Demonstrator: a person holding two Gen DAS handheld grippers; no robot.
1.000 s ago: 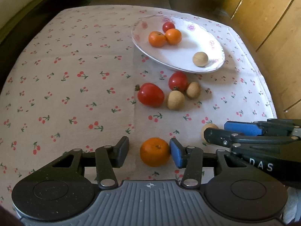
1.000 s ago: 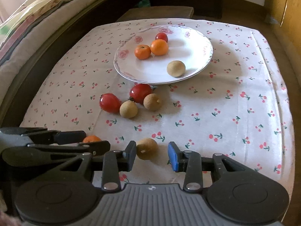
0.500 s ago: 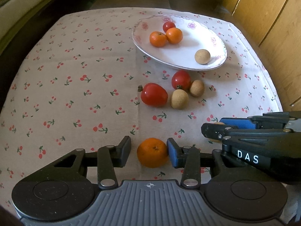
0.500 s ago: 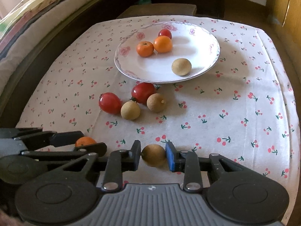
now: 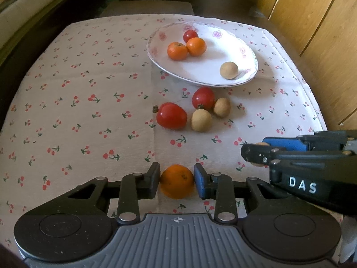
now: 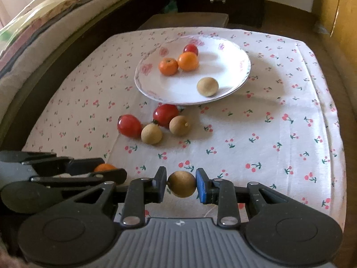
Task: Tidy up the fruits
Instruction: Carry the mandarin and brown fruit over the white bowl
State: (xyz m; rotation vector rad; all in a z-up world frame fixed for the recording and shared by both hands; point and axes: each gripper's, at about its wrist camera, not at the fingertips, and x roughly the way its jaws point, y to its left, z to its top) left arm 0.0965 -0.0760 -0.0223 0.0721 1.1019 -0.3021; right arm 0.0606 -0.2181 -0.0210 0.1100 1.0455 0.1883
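My left gripper [image 5: 177, 181] is shut on an orange [image 5: 177, 182] near the table's front. My right gripper [image 6: 181, 184] is shut on a brown longan [image 6: 181, 184], held just above the cloth. The white floral plate [image 5: 245, 51] at the back holds two oranges [image 5: 177, 51], a red tomato [image 5: 190, 35] and a brown longan [image 5: 229, 70]. In front of the plate lie two red tomatoes [image 5: 171, 116] and two brown longans [image 5: 201, 120] on the cloth. The same group [image 6: 151, 133] and the plate [image 6: 241, 53] also show in the right wrist view.
The table has a white cloth with cherry print [image 5: 78, 102]. Wooden cabinet doors [image 5: 312, 22] stand to the right. A dark bed frame and bedding [image 6: 33, 33] run along the left. A dark stool [image 6: 189, 20] stands beyond the table's far edge.
Both grippers have closed: the left onto the orange, the right onto the brown longan. Both have risen slightly and moved forward toward the plate.
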